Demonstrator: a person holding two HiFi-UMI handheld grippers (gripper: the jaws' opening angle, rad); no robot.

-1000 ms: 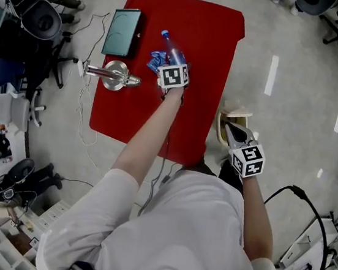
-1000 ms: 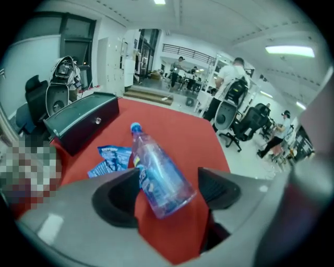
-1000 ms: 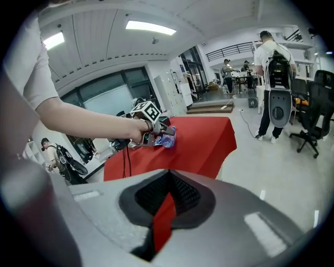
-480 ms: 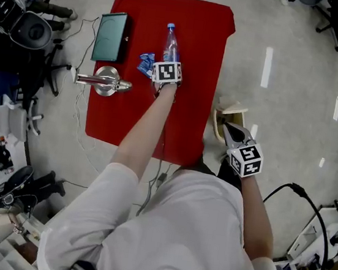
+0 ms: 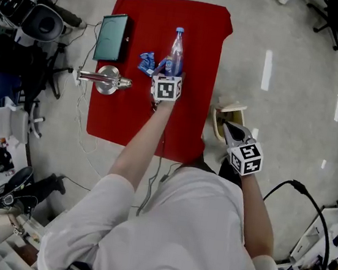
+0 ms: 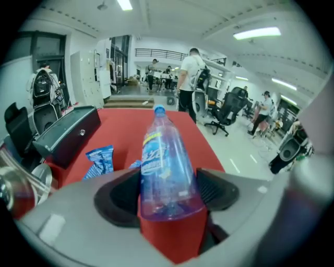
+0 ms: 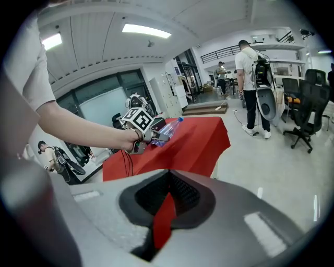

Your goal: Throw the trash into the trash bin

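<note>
Here the left hand-held gripper [image 6: 169, 192] clamps the bottle [image 6: 163, 156], the right hand-held gripper [image 7: 168, 197] sits closed.

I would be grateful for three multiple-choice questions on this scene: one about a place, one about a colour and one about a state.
1. Where does the trash bin stand?
A. on the red table
B. on the floor at the table's right side
C. on the floor at the table's left side

2. What colour is the cap of the bottle?
A. red
B. white
C. blue

3. In what state is the left gripper?
A. shut on the bottle
B. open and empty
C. shut and empty

Answers:
1 B: the head view shows the bin on the floor just off the table's right edge.
2 C: the left gripper view shows a blue cap.
3 A: in that view both pads press on the bottle's lower body.
</note>
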